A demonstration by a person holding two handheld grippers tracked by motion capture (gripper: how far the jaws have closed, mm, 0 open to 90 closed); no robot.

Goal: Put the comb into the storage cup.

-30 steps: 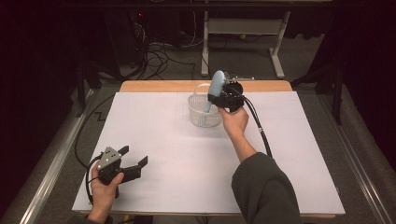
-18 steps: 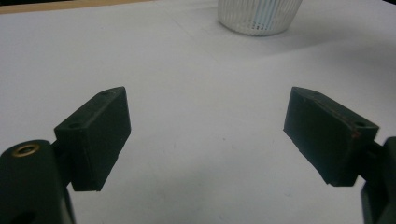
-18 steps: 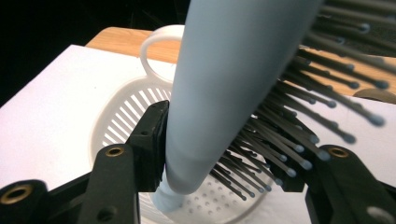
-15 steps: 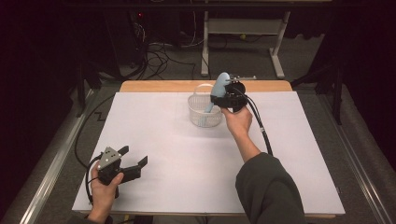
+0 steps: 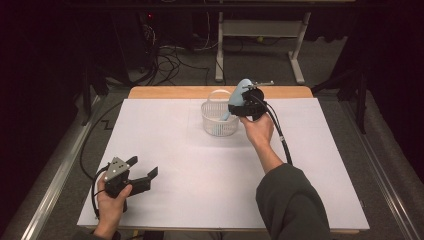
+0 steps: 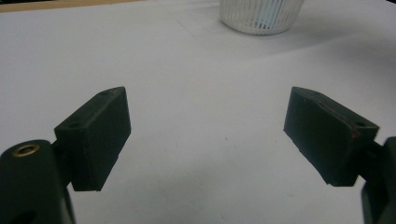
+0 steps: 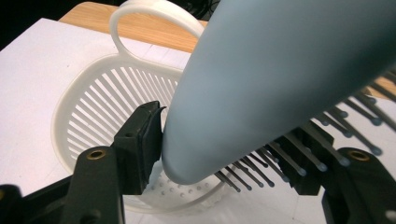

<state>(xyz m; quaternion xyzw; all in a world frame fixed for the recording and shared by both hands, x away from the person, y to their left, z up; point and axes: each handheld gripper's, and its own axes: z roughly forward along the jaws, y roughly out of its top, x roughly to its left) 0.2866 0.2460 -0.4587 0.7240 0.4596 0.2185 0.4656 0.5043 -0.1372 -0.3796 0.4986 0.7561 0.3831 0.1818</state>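
1. Since the earlier pictures, hardly anything has moved: the right claw point(image 5: 239, 107) stays over the basket with the brush, maybe a tiny bit lower, and the left claw point(image 5: 139, 172) stays where it was.
2. The right claw is closed tight on the light blue hairbrush point(image 7: 280, 79). One jaw presses the smooth back, the other sits among the thin bristles point(image 7: 327, 149).
3. The brush hangs tilted above the white basket point(image 5: 212, 125), with its rounded end pointing down into it. It is not touching the bottom of the basket yet.
4. The basket sits near the far edge of the white surface point(image 5: 200, 175).
5. The left claw rests low near the front corner, its jaws wide apart and holding nothing.
6. I think the job is mostly done: the brush is picked up and carried over.
7. What is left is to lower it, let go, and pull the claw away.
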